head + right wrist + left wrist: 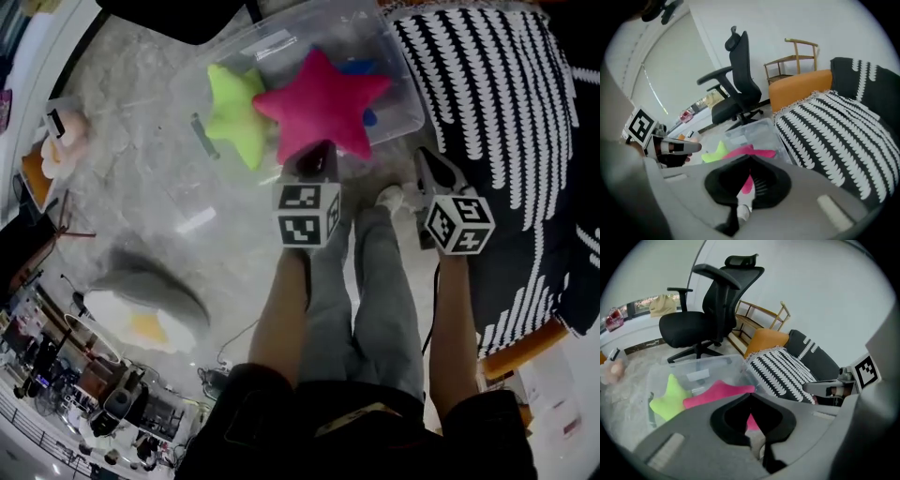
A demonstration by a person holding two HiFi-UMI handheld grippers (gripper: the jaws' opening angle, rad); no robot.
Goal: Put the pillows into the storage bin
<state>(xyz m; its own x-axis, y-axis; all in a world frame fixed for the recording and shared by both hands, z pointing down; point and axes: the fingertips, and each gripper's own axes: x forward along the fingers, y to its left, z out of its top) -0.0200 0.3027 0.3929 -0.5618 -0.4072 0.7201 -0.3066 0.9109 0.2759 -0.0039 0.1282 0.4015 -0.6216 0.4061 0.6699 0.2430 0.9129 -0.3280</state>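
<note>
Head view, listed from left to right.

- One white fried-egg-shaped pillow with a yellow centre (141, 323): on the grey mottled floor (141, 141), well apart from the bin, with a grey shape against its upper edge.
- One lime-green star-shaped pillow (234, 117): at the left end of the bin, with its lower points reaching past the rim.
- My left tongs (319, 152): jaws closed tip to tip with nothing pinched. The tips are right at the lower edge of the pink pillow. In the left gripper view, pink shows only through the gap behind the tips.
- One pink star-shaped pillow (323, 103): lying across the top of the bin and touching the green one.
- One clear plastic storage bin (398, 89): on the floor, with one blue item (361, 67) partly showing under the pink star.
- Two legs in grey trousers (370, 272): mine, between the tongs.
- My right tongs (427, 159): jaws also closed and empty, near the bin's near right corner.
- One black-and-white patterned cushion (487, 112): just right of the bin.

Beyond the bin, in the gripper views: one black office chair (712, 310) and one orange cushion (764, 341).
</note>
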